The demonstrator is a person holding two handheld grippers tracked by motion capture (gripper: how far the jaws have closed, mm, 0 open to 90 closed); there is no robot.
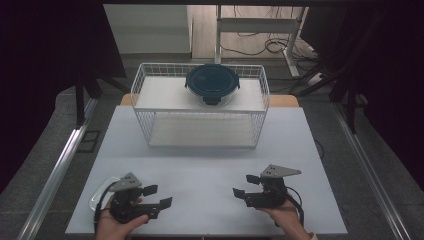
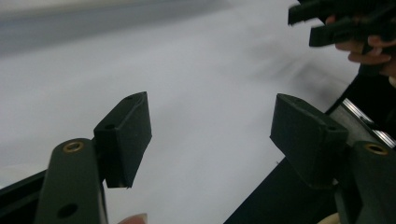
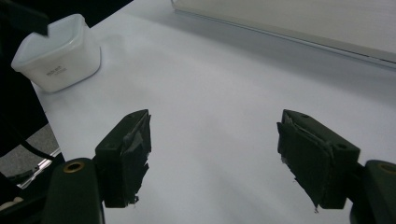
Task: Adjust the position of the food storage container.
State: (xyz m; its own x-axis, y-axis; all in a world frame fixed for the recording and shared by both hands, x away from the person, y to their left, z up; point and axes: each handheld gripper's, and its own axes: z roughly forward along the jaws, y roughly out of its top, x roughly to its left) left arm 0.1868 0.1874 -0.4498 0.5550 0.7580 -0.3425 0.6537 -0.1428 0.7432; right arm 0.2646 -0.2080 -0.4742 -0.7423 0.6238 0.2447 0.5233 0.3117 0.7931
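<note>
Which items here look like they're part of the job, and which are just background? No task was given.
Likely in play (a guess):
- round lidded container on the top shelf of the wire rack
- open white container near the left gripper
- right gripper, jaws open like the left's

Background:
- cables on the floor
- metal stand

One small dark print mark stood on the side wall of the white tub (image 3: 56, 53), seen in the right gripper view; too small and blurred to read, no letters could be made out. Nothing else carried readable text: no label showed on the round lid (image 1: 212, 80) of the container on the wire rack (image 1: 200, 107) behind the tub, and no number or sign on the table (image 1: 210, 165).
</note>
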